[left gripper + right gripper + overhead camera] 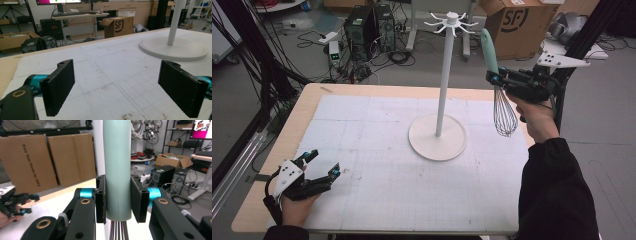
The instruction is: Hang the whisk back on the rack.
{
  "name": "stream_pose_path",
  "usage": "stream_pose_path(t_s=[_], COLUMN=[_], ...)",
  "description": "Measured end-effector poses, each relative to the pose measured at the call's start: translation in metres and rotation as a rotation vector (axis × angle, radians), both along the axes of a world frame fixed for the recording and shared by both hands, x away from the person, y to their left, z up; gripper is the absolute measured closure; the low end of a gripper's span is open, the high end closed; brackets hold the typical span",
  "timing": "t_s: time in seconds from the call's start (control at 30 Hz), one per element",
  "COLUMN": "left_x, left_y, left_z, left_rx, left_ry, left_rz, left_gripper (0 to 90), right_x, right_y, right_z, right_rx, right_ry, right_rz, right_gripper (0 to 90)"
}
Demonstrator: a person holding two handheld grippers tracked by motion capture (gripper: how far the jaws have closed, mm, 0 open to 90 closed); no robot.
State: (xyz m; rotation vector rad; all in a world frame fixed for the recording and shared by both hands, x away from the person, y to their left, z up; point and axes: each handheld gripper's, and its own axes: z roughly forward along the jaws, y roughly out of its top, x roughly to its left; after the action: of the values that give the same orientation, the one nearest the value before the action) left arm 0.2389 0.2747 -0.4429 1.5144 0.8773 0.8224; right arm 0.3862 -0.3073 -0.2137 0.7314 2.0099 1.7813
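One whisk (501,100), one white hook stand (439,130), two grippers. White gridded mat (377,150) on a wooden table, lab clutter and cardboard boxes (512,25) behind. Right gripper (117,200) is up in the air right of the stand, clamped on the whisk's mint handle, wires hanging down. Left gripper (319,162) rests low at the near-left corner, jaws wide apart, nothing in them.
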Motion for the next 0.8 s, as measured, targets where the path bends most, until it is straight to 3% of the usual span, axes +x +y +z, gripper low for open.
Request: stream_pose_path(t_s=[0.3, 0.8], left_x=[0.006, 0.005], left_y=[-0.002, -0.002], left_z=[-0.001, 0.001], left_rx=[-0.012, -0.022], left_ry=[-0.001, -0.008], left_rz=[-0.013, -0.013], left_gripper=[14.5, 14.5], right_x=[0.023, 0.021], right_y=[0.001, 0.020], right_z=[0.009, 0.014], right_rx=[-0.007, -0.033], right_ry=[-0.013, -0.078], right_rz=[-0.037, -0.079], right_gripper=[69.3, 69.3])
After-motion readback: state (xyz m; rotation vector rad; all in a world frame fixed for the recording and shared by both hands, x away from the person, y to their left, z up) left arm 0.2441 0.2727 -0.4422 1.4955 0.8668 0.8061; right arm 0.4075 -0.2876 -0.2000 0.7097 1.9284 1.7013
